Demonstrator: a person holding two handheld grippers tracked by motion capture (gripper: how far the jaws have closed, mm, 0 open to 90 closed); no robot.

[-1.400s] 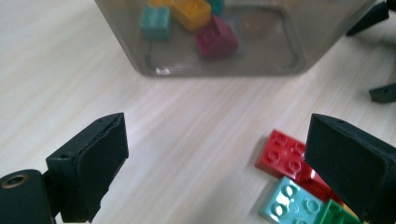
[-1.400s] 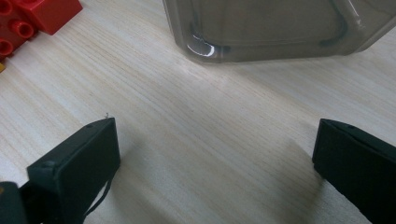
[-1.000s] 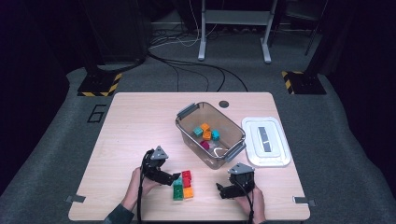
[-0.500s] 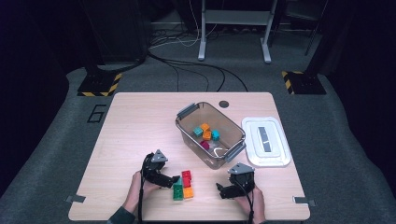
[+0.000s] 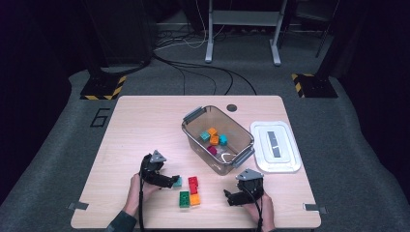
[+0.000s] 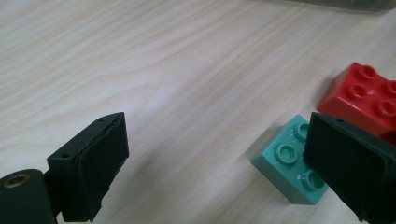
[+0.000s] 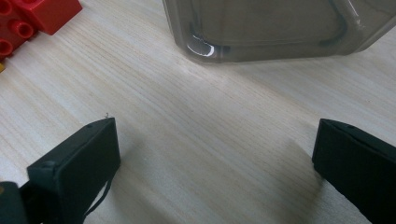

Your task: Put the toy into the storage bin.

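My left gripper (image 5: 173,181) (image 6: 217,126) is open and low over the table, just left of a cluster of bricks. A teal brick (image 5: 178,181) (image 6: 285,163) lies flat on the wood against the inside of its right jaw, which partly covers it. Just past it lies a red brick (image 5: 193,184) (image 6: 362,95) (image 7: 32,14). A green brick (image 5: 184,198) and an orange brick (image 5: 195,199) sit side by side nearer the front edge. My right gripper (image 5: 229,198) (image 7: 217,128) is open over bare wood, right of the bricks.
A clear plastic bin (image 5: 192,137) (image 7: 280,28) with several coloured bricks stands at the table's middle right, close ahead of my right gripper. Its white lid (image 5: 275,146) lies flat to the right. A small dark disc (image 5: 232,107) sits near the far edge.
The teal brick now shows on the table at my left gripper's jaw tips, where it was not visible before. The left gripper has shifted slightly. The right gripper has stayed put.
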